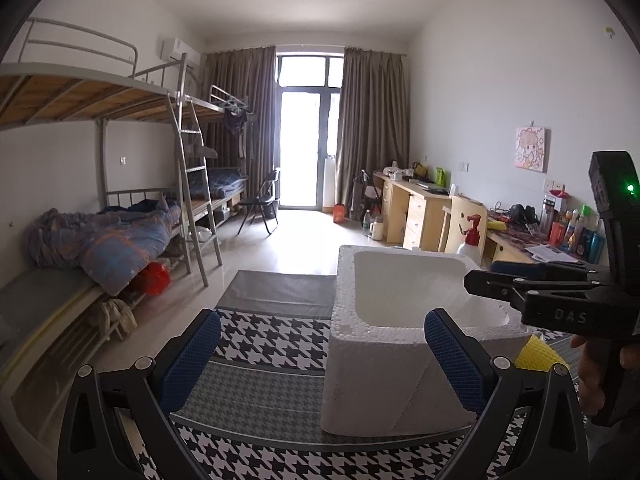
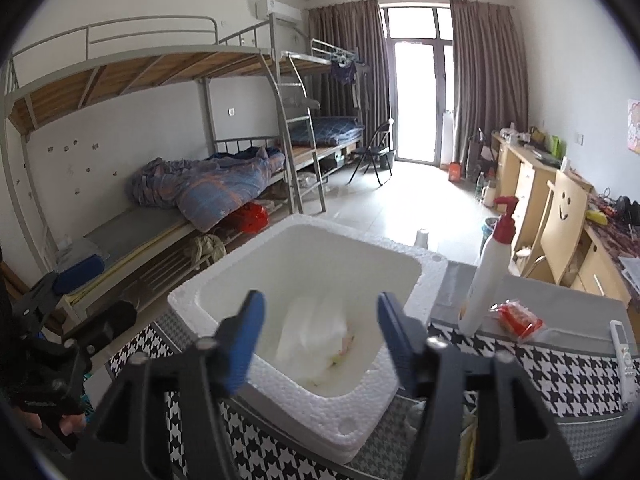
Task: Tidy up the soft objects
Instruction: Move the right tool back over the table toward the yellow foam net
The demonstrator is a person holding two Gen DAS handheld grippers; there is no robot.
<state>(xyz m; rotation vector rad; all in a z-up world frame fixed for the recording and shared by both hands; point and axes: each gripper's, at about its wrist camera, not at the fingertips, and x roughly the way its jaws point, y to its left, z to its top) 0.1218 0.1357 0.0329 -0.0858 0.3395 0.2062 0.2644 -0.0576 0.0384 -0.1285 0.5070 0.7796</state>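
Both views show a white foam box standing on a houndstooth-patterned table. The right gripper hovers over the box's near rim with its jaws apart and nothing between the blue pads; a pale, blurred soft object, apparently a white cloth or bag, lies just ahead of and below the fingertips, inside the box. The left gripper is also released and empty, its right pad beside the box's near wall, its left pad over bare tabletop.

Risks, as judged: the box is light, so a nudge from either gripper could slide or tip it. The soft object may sit bunched against the wall and spring back over the rim. To the right of the right gripper stand a pump bottle and a red packet; a wide withdrawal that way could topple the bottle.
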